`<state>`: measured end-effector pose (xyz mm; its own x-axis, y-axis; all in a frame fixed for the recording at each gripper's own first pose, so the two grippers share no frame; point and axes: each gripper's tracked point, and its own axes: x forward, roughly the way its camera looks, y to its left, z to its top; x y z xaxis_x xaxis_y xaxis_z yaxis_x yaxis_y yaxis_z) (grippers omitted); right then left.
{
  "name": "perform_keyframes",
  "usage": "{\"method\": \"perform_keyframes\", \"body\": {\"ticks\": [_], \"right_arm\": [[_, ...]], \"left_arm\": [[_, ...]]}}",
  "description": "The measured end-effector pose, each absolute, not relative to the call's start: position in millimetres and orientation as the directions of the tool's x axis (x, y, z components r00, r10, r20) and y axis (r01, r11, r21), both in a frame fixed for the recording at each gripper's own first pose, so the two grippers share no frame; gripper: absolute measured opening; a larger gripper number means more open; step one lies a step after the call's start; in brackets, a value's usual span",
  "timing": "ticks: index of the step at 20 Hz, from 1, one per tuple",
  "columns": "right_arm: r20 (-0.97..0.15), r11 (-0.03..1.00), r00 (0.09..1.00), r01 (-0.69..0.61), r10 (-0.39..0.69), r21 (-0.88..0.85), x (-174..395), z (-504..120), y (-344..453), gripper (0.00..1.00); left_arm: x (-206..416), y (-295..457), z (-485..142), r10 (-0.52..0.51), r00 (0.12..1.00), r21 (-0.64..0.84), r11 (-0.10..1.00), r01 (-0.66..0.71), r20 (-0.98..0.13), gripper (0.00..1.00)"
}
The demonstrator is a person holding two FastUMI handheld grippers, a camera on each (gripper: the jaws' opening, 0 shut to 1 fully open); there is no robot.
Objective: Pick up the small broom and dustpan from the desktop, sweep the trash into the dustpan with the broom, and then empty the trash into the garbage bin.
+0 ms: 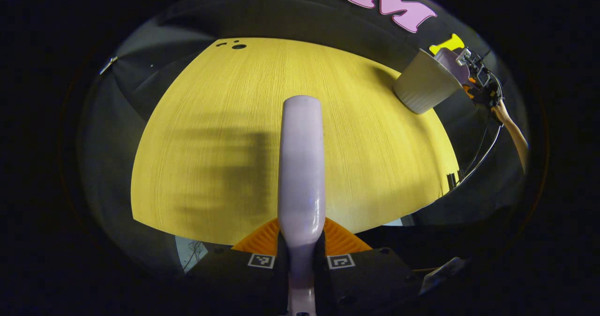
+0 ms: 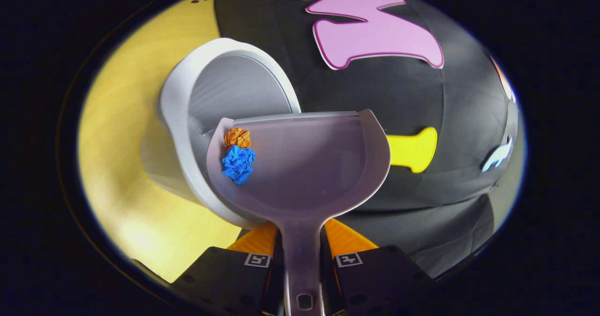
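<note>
My left gripper (image 1: 301, 235) is shut on the lilac broom (image 1: 301, 166), whose smooth body points forward above the yellow table (image 1: 211, 95); its bristles are hidden. My right gripper (image 2: 302, 242) is shut on the handle of the lilac dustpan (image 2: 309, 166). The pan hangs with its left front corner over the open mouth of the grey garbage bin (image 2: 225, 86). An orange paper ball (image 2: 237, 137) and a blue paper ball (image 2: 238, 163) lie in that corner. In the left gripper view the bin (image 1: 424, 88) stands at the table's far right, with the dustpan (image 1: 452, 63) and right gripper (image 1: 478, 72) above it.
A person's forearm (image 1: 513, 133) and a cable (image 1: 483, 152) run down from the right gripper past the table's right edge. Small dark holes (image 1: 238, 46) mark the table's far left corner. The broom's shadow (image 1: 225, 166) falls on the tabletop.
</note>
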<state>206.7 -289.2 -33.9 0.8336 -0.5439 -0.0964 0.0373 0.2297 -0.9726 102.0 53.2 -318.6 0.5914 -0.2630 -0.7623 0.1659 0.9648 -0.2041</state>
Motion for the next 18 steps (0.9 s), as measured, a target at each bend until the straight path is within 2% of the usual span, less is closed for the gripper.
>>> {"method": "perform_keyframes", "body": {"ticks": [1, 2, 3, 8, 9, 10, 13, 14, 15, 16, 18], "right_arm": [[-0.083, 0.192, 0.839, 0.026, -0.539, -0.981, 205, -32, -290, 0.35], [-0.072, 0.157, 0.844, 0.015, -0.532, -0.988, 204, -32, -292, 0.31], [-0.062, 0.121, 0.849, 0.003, -0.525, -0.993, 203, -31, -293, 0.35], [-0.021, -0.053, 0.877, -0.053, -0.481, -0.997, 203, -30, -287, 0.35], [-0.017, -0.085, 0.883, -0.064, -0.470, -0.994, 204, -30, -284, 0.31], [-0.017, -0.105, 0.887, -0.074, -0.461, -0.992, 203, -30, -283, 0.35], [-0.051, -0.044, 0.876, -0.081, -0.479, -0.996, 200, -31, -286, 0.35], [-0.068, 0.001, 0.868, -0.077, -0.491, -0.997, 200, -32, -289, 0.39], [-0.088, 0.053, 0.860, -0.071, -0.502, -0.996, 201, -33, -291, 0.31], [-0.112, 0.108, 0.852, -0.066, -0.512, -0.992, 199, -34, -292, 0.35], [-0.165, 0.235, 0.841, -0.046, -0.515, -0.971, 200, -37, -294, 0.35]], "left_arm": [[103, 53, -318, -0.263, 0.589, -0.198, 0.965, 0.174, -0.764, 0.26], [104, 52, -317, -0.264, 0.588, -0.196, 0.964, 0.178, -0.765, 0.27], [105, 52, -315, -0.267, 0.589, -0.199, 0.964, 0.179, -0.763, 0.26], [109, 49, -310, -0.254, 0.597, -0.174, 0.966, 0.190, -0.761, 0.26], [109, 45, -308, -0.260, 0.598, -0.176, 0.965, 0.196, -0.758, 0.25], [108, 43, -306, -0.264, 0.601, -0.175, 0.963, 0.203, -0.754, 0.26], [112, 37, -300, -0.263, 0.611, -0.161, 0.963, 0.218, -0.746, 0.26], [113, 35, -298, -0.263, 0.614, -0.158, 0.962, 0.221, -0.744, 0.26], [112, 34, -297, -0.262, 0.618, -0.155, 0.962, 0.222, -0.741, 0.26], [113, 34, -293, -0.260, 0.624, -0.153, 0.963, 0.222, -0.737, 0.24], [116, 30, -282, -0.268, 0.642, -0.161, 0.962, 0.222, -0.718, 0.27]]}}
